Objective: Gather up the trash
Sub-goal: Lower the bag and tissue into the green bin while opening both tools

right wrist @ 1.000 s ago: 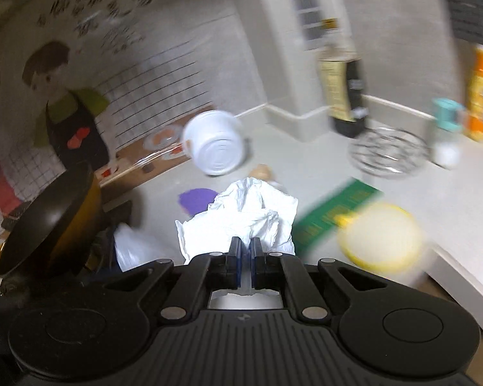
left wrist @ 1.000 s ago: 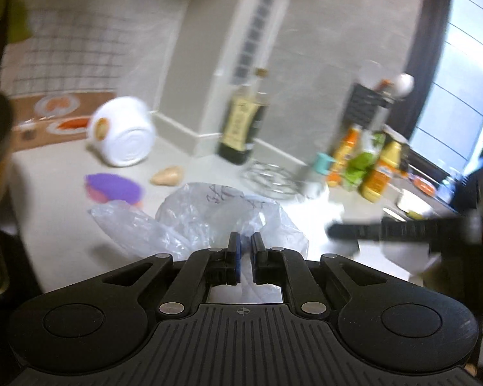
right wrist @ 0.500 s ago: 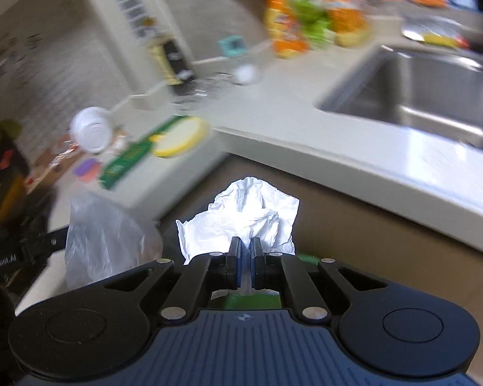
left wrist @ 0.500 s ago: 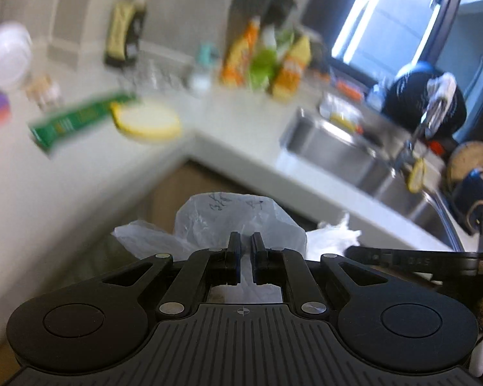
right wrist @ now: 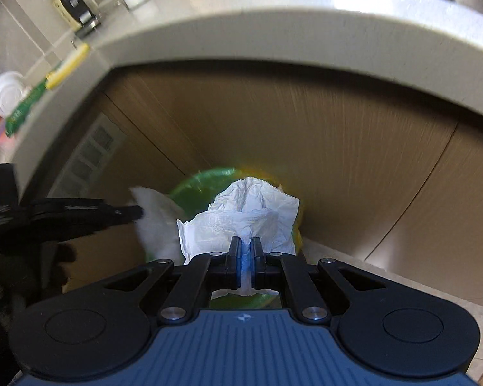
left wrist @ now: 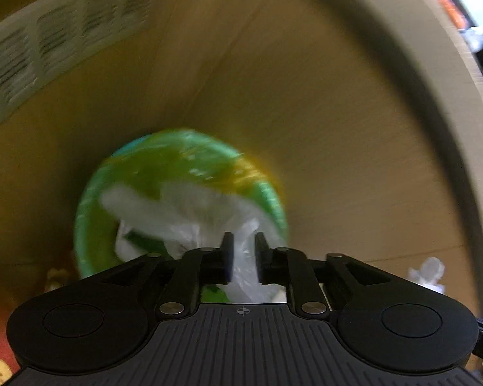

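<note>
Left tool [left wrist: 240, 259]: jaws opening, clear bag [left wrist: 190, 215] seen loose in the gap between them, pads no longer pressed on it. Bag is draped ahead of and below the tips, spilling into the green bin [left wrist: 90, 225]. Blur is heavy, so it cannot be told whether the bag is already slack on the liner or just hanging

Right tool [right wrist: 245, 257]: pressed together, crumpled white tissue [right wrist: 248, 212] pinched at its base, the wad fanned out past the tips

Key relation: bin mouth [right wrist: 190, 183] is sited directly under and slightly beyond both tools, at the foot of the brown cabinet [right wrist: 354, 160] below the counter [right wrist: 273, 13] edge. Both tools are pitched steeply down at it. In the right view the left tool [right wrist: 135, 212] is seen coming in from the left with the bag at the rim; the tissue is held over the bin's right half. Left side is judged nearer to release; the right drop looks to need only a jaw release, provided the wad is fully inside the rim, which is hidden behind the tissue itself

Risk (judged): light paper could be caught on the rim or drift to the floor [right wrist: 434, 289]

Far: more items remain up on the counter, a green packet [right wrist: 22, 109], a yellow disc [right wrist: 67, 64] and a white cup [right wrist: 4, 91], so collection is judged unfinished
</note>
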`<action>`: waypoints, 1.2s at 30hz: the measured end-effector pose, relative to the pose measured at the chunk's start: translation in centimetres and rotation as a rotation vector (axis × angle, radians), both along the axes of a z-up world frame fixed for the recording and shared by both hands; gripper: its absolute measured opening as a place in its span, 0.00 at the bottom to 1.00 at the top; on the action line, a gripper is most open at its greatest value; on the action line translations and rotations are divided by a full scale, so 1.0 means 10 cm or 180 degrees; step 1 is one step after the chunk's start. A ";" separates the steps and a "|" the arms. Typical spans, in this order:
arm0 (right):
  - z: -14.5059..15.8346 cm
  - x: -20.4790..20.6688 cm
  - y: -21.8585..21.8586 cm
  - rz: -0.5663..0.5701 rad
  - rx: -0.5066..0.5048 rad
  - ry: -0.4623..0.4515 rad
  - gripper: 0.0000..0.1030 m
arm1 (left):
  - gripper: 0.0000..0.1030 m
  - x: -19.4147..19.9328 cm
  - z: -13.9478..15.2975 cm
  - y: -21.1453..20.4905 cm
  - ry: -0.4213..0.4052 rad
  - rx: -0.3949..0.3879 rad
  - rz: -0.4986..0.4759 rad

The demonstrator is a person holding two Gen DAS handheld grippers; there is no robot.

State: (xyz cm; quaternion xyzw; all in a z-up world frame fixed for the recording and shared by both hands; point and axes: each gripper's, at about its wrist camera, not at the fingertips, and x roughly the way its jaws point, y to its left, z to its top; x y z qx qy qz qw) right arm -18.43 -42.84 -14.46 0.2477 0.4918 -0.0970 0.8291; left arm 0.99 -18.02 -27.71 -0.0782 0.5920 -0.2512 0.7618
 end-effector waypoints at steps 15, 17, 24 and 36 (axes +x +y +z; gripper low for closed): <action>-1.07 1.29 0.74 0.0700 0.0232 0.0464 0.05 | 0.17 -0.49 0.31 1.02 -0.0142 -0.0468 0.0629; -1.41 1.53 0.86 0.0694 0.0323 0.0628 0.05 | 0.17 -0.58 0.24 1.11 -0.0108 -0.0511 0.0725; -3.00 2.08 0.97 0.0217 0.0581 0.1383 0.05 | 0.17 -0.73 -0.36 1.26 -0.0074 -0.0573 0.0837; -4.29 1.99 0.64 -0.0604 0.1119 0.2002 0.34 | 0.17 -0.64 -0.59 1.31 0.0127 -0.0447 0.0826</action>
